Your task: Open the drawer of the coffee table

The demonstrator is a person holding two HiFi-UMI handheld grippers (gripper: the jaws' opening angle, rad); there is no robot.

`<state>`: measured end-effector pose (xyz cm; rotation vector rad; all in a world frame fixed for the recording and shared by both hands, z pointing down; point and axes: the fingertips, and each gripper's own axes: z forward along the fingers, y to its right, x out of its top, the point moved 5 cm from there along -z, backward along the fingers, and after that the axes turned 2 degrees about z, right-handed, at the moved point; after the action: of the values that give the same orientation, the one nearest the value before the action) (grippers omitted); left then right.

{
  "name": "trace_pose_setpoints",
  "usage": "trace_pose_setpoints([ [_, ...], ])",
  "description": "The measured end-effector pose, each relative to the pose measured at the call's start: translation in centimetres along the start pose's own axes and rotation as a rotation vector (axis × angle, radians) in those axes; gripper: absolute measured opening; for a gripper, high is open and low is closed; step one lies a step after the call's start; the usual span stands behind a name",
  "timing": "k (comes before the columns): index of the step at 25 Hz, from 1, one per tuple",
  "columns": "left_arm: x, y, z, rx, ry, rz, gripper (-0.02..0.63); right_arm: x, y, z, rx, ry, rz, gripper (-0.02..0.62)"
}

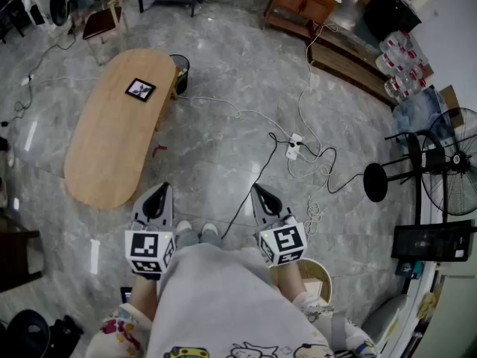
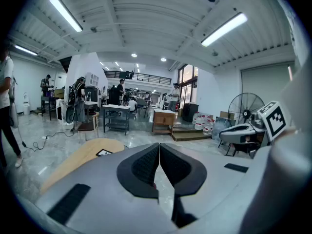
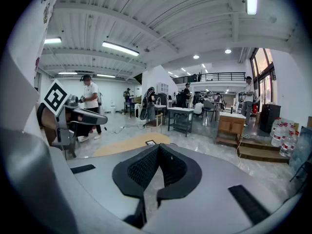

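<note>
The coffee table (image 1: 112, 129) is a long oval wooden top with a square marker card (image 1: 140, 89) near its far end. It lies ahead and to the left in the head view; no drawer shows from here. My left gripper (image 1: 161, 189) and right gripper (image 1: 257, 189) are held close to my body, both shut and empty, well short of the table. In the left gripper view the table (image 2: 80, 157) shows beyond the closed left gripper (image 2: 159, 144). The right gripper view has the table (image 3: 129, 145) past the shut right gripper (image 3: 158, 146).
A black bin (image 1: 181, 71) stands by the table's far side. White and black cables with a power strip (image 1: 294, 147) cross the marble floor. A standing fan (image 1: 440, 171), a wooden cabinet (image 1: 302, 4), a chair (image 1: 103, 22) and water bottles (image 1: 402, 66) ring the room. People stand far off.
</note>
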<state>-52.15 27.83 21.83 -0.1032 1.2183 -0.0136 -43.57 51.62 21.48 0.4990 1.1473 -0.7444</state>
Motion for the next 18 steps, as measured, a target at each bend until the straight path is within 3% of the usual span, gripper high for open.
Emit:
trace_pose_setpoints([
  [11, 0.7, 1.6, 1.1, 0.048, 0.020, -0.015, 0.011, -0.8, 2.1, 0.4, 0.109, 0.031, 0.040, 0.002],
  [14, 0.9, 1.1, 1.7, 0.056, 0.014, -0.019, 0.090, -0.7, 2.4, 1.6, 0.127, 0.026, 0.051, 0.009],
  [18, 0.7, -0.5, 3.4, 0.071, 0.002, -0.035, 0.114, -0.5, 2.6, 4.3, 0.157, 0.007, 0.069, 0.080],
])
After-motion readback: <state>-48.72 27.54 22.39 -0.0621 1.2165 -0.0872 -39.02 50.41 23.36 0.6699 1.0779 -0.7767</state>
